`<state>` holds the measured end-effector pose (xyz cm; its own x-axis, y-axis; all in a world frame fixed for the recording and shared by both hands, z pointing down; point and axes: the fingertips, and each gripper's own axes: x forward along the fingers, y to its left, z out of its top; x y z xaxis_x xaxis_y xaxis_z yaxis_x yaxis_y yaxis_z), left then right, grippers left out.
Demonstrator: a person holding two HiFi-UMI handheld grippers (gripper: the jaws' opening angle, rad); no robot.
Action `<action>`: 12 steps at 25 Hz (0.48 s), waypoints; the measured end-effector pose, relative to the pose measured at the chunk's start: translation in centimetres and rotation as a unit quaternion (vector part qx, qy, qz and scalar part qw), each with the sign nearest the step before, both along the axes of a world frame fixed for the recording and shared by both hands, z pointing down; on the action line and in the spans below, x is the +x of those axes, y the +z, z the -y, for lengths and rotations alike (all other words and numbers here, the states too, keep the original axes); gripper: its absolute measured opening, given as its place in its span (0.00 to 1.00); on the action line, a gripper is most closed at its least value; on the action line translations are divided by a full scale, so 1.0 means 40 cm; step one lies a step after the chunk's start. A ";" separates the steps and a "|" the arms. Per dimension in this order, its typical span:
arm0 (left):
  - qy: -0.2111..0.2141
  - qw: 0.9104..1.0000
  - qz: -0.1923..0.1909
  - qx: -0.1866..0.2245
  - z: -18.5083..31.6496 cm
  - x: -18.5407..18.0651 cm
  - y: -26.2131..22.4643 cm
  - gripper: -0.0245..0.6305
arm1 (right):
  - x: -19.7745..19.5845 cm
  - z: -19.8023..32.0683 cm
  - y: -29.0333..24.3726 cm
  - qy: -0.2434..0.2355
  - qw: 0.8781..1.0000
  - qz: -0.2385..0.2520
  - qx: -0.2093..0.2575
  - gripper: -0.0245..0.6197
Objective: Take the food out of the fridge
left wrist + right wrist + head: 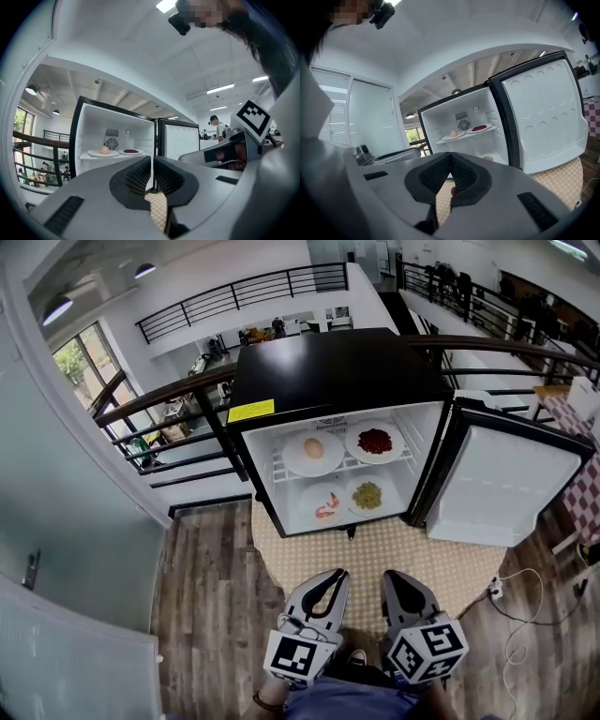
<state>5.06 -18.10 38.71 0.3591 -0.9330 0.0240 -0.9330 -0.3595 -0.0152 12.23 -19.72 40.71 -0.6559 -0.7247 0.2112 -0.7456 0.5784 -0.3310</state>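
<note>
So the fridge [337, 371] is open, door [511, 488] swung right. 4 foods are inside: egg [314, 447] and red stuff [375, 441] on the top shelf [278, 469], pinkish food [326, 507] and greenish food [367, 494] at the bottom. The left gripper [332, 579] and right gripper [394, 579] are both clamped shut, empty, well short of it.

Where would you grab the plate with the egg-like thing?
Probably the plate's near rim, coming level through the open front: it lies flat on the upper shelf, walls close the sides, and the round food could roll.
</note>
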 end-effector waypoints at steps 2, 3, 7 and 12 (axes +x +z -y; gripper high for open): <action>0.000 1.000 0.003 -0.002 0.011 -0.011 0.004 0.08 | -0.013 0.016 0.003 -0.001 1.000 0.000 -0.002 0.06; 0.000 1.000 0.005 -0.001 0.019 -0.018 0.003 0.08 | -0.022 0.026 0.003 -0.002 1.000 0.000 -0.002 0.06; 0.001 1.000 0.006 0.008 0.059 -0.057 -0.015 0.08 | -0.067 0.066 -0.012 -0.004 1.000 0.004 0.002 0.06; 0.010 1.000 0.007 0.011 0.122 -0.114 -0.025 0.08 | -0.123 0.126 -0.020 0.009 1.000 0.003 0.003 0.06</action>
